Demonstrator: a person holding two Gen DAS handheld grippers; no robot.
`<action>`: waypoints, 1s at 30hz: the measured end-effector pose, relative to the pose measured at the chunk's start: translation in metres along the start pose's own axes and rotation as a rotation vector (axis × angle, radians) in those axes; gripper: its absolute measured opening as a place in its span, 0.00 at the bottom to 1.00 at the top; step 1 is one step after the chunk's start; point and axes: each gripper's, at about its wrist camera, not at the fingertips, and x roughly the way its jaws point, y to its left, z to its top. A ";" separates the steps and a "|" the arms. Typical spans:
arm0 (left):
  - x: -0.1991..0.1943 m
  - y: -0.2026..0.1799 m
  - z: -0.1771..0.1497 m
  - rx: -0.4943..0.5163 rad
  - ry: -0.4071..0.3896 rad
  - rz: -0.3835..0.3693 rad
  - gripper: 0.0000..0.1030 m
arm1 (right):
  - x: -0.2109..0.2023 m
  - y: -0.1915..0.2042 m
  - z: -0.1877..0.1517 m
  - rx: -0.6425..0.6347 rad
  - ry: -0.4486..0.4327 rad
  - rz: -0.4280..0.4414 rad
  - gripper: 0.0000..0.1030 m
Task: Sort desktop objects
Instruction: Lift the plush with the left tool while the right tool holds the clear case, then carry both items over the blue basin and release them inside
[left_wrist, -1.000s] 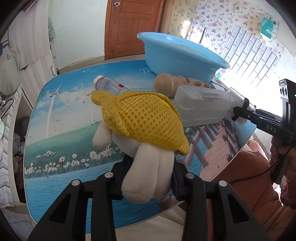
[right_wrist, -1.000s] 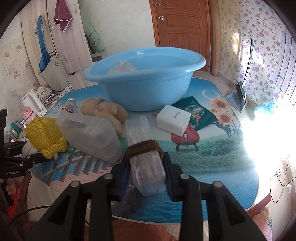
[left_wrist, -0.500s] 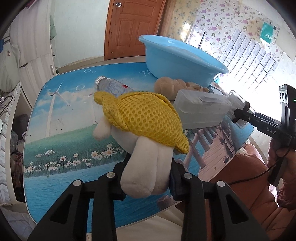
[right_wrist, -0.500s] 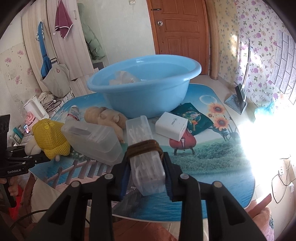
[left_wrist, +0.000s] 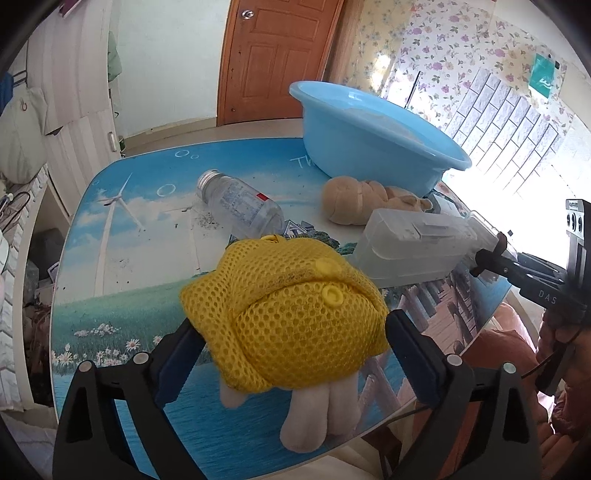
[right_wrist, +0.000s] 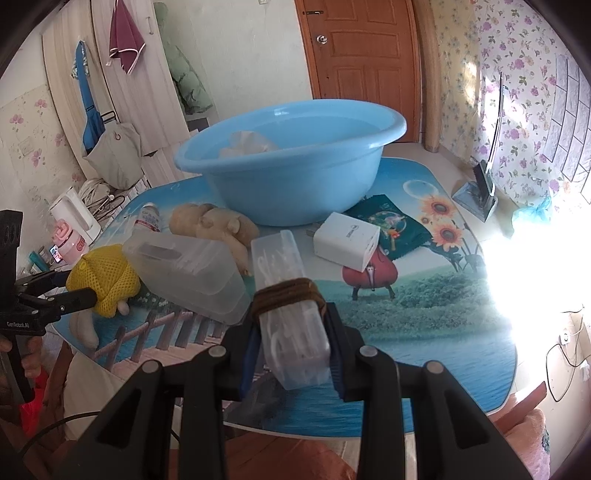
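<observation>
since the earlier frame our left hand-held gripper (left_wrist: 293, 343) has let go: its jaws have just been opening and now stand wide apart, and the yellow mesh plush toy (left_wrist: 288, 317) has dropped between them onto the table (left_wrist: 122, 280) near its 6 o'clock edge, white legs toward us. our right hand-held gripper (right_wrist: 291, 345) is clamped on a clear plastic case (right_wrist: 290, 317) wrapped with a brown band. blue basin (right_wrist: 288, 173) at 12 o'clock, clear lidded box (right_wrist: 188, 273) just beside the toy.

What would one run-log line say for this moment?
left gripper: just opened, yellow plush toy between jaws | right gripper: shut on clear case
</observation>
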 end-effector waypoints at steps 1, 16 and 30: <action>0.003 -0.001 0.001 0.005 0.004 -0.004 0.94 | 0.000 0.000 0.000 0.001 0.001 -0.001 0.31; -0.032 -0.015 0.015 0.043 -0.094 -0.028 0.70 | -0.031 0.000 0.014 0.000 -0.109 -0.005 0.31; -0.049 -0.032 0.063 0.059 -0.179 -0.072 0.71 | -0.046 0.007 0.067 -0.027 -0.246 0.039 0.31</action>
